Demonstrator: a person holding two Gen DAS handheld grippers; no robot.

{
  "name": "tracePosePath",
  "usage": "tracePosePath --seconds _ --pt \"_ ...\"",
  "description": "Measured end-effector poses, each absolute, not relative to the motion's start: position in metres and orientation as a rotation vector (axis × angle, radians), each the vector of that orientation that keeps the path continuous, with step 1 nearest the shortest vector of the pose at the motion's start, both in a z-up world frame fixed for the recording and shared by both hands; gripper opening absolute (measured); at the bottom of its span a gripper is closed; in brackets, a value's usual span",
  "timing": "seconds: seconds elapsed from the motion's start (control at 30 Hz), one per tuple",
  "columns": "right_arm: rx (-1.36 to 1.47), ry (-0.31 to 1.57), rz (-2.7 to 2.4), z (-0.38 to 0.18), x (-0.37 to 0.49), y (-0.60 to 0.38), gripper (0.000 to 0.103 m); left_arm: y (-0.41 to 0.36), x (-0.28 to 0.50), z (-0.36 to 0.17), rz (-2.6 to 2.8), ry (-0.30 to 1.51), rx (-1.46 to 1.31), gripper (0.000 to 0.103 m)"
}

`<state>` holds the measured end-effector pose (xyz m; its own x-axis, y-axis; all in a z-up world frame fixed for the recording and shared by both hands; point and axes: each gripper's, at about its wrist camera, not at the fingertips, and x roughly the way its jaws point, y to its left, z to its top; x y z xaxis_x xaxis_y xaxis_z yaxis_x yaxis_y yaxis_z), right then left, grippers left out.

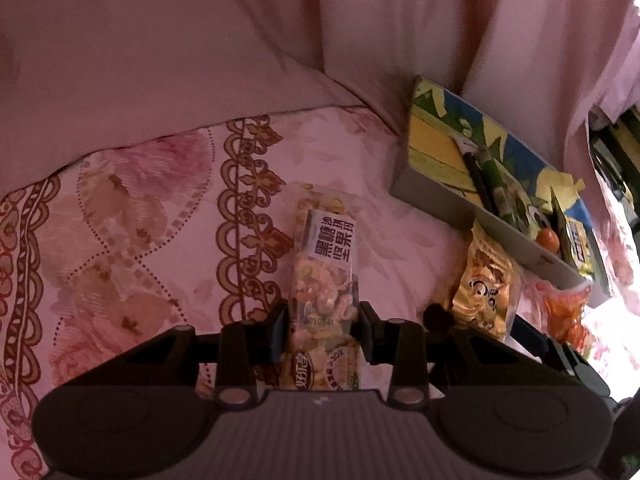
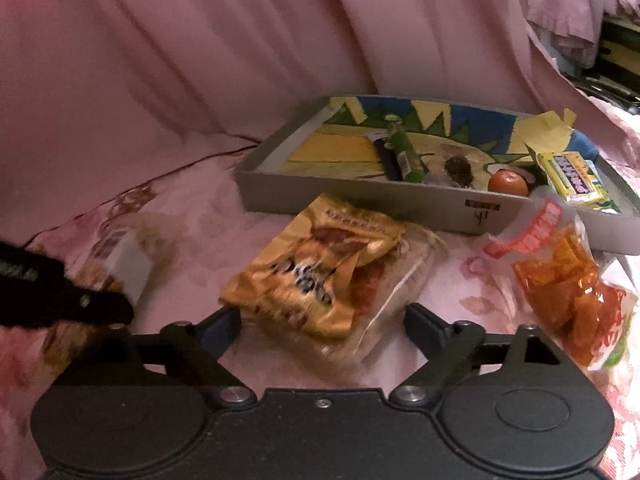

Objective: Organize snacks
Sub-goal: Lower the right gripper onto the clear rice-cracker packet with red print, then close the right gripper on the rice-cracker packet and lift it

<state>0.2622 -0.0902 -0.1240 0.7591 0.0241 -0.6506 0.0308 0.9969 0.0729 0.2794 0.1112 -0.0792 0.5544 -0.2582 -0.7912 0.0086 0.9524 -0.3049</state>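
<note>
Nut bar [image 1: 324, 264] lengthwise on floral sheet [image 1: 140, 208]

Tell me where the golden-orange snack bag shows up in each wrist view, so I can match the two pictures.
Left wrist view: the golden-orange snack bag lies right of centre on the bedspread, just below the tray's near wall.
Right wrist view: it lies at centre, in front of the wide-open right gripper, whose pads do not press on it.
Shared landmark: the grey tray with the small orange fruit inside.
</note>
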Motion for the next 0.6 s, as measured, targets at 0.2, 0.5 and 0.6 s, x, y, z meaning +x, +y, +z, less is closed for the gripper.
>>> tracePosePath --seconds 0.2,0.5,0.6 --pt "0.062 0.694 -0.04 -0.131 0.264 -0.088 0.094 0.112 0.28 -0.077 -0.17 0.958 -0.304 0.04" --pt "0.009 0.692 0.057 -0.127 0.246 -0.108 0.068 0.11 0.276 -0.073 -0.189 0.953 -0.307 0.04" --pt "0.006 0.702 0.061 -0.126 0.241 -0.119 0.066 0.108 0.275 -0.073 -0.196 0.954 -0.307 0.04"
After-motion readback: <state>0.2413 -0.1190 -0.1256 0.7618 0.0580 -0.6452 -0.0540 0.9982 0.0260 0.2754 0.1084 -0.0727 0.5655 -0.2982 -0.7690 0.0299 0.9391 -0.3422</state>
